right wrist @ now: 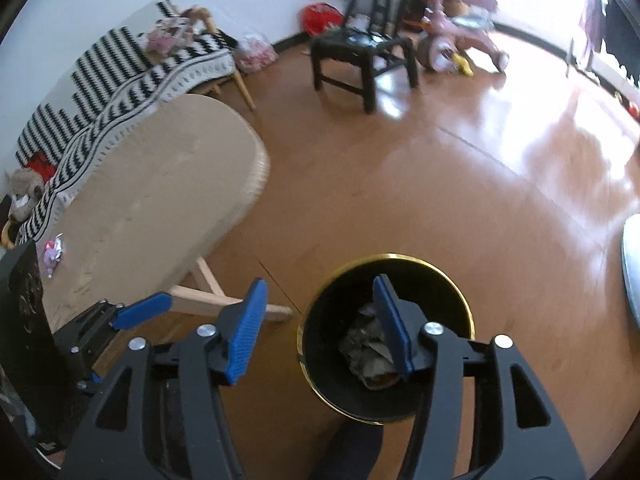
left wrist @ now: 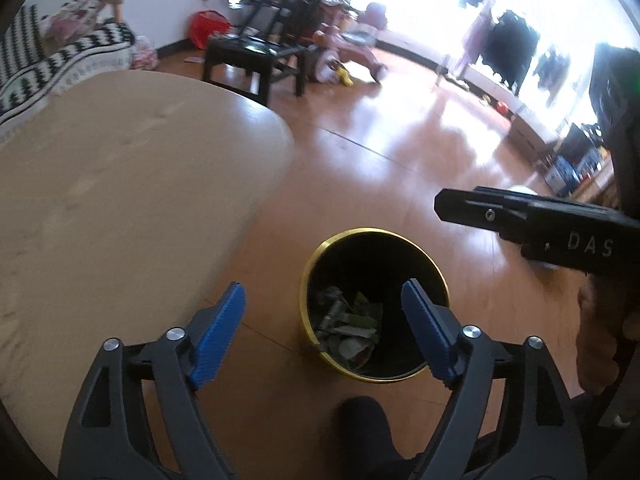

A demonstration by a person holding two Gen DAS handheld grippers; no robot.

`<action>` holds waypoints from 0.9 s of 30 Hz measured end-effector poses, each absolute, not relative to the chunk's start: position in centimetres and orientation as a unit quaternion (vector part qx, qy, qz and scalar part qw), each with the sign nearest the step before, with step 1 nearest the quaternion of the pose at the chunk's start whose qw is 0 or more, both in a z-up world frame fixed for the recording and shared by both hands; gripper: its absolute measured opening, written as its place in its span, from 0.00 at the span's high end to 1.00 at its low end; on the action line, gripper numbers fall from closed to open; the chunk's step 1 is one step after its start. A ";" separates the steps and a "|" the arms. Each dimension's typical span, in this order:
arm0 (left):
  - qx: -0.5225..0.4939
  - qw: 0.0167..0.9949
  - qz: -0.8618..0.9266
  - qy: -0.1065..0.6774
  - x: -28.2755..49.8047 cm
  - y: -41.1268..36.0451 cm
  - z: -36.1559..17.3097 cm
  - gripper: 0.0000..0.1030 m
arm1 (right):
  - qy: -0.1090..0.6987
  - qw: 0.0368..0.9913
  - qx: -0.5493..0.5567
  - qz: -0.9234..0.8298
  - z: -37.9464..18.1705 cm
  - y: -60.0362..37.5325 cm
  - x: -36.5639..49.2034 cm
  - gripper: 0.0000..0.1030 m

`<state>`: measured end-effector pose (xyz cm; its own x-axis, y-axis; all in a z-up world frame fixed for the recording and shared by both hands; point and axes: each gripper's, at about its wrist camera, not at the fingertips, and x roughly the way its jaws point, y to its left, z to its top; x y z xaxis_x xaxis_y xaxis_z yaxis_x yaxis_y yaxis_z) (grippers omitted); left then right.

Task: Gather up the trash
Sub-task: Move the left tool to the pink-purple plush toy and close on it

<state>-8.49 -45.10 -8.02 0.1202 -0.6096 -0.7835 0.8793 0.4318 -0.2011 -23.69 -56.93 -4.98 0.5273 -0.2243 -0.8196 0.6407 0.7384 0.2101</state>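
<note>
1. Glossy wooden floor (right wrist: 400,200) is recorded under strong window glare; a dark chair (right wrist: 360,60), a striped blanket (right wrist: 100,92) and a pink ride-on toy (right wrist: 460,44) are noted at the far side.
2. Bin (left wrist: 316,264), black with a gold rim, is placed on the floor just beside the pale counter (left wrist: 120,180). Crumpled wrappers (left wrist: 348,328) are seen at its bottom; part of the task is judged done.
3. Left tongs (left wrist: 324,300) are held wide above the bin, with nothing between the blue pads.
4. Right tongs (right wrist: 320,300) are likewise spread and empty, over the bin's near rim.
5. One small pink-and-white scrap (right wrist: 53,254) is seen on the counter near its edge; it is judged still to be collected.
</note>
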 end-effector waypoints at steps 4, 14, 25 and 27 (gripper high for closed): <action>0.137 0.764 -0.477 0.413 -6.0 -41.3 -6.1 0.15 | 0.399 0.856 0.237 -0.227 -3.3 -54.1 -20.2 0.36; 0.111 0.861 -0.321 0.379 3.9 -27.7 -2.8 0.10 | 0.377 0.900 0.166 -0.143 -0.1 -43.5 -8.5 0.22; 0.030 0.899 -0.124 0.419 18.3 -13.3 -5.2 0.10 | 0.426 0.898 0.097 -0.056 -3.0 -31.5 2.2 0.21; 0.020 0.896 -0.125 0.426 20.3 -13.1 -5.8 0.10 | 0.435 0.894 0.092 -0.047 -3.8 -30.4 3.7 0.21</action>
<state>20.27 -13.13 -5.85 0.6067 -0.2064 -0.7677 0.2399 0.9682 -0.0707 3.71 -30.38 -3.82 0.6164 -0.0037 -0.7874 0.1635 0.9788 0.1234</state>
